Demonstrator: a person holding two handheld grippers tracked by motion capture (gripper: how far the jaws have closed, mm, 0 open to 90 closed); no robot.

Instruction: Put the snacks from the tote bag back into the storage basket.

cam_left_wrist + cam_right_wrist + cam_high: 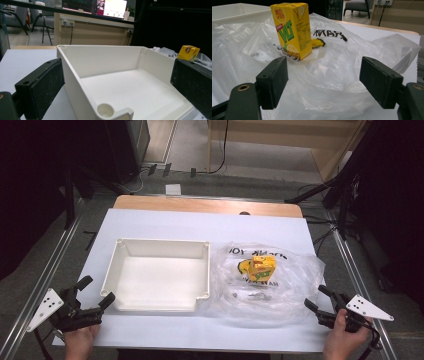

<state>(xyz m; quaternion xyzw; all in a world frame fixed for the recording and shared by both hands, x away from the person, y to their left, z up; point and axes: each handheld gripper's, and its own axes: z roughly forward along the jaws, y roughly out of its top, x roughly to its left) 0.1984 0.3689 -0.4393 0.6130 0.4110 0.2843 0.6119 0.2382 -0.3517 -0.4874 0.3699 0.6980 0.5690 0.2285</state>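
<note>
**Two tools held wide at either end of the desk**

A white tray (158, 272) is seen on the white-covered desk (200, 222), left of centre, with nothing in it. Just beside its right wall a crumpled clear plastic bag (280, 295) is spread out, and a yellow drink carton (263, 266) is stood upright on it — "VLT" is printed on its face. The left tool (96, 292) is held near the tray's near-left corner, its jaws spread apart and gripping nothing. The right tool (317, 299) is held at the bag's right edge — released as well, the jaws parted around bag plastic, the carton beyond them.
</note>
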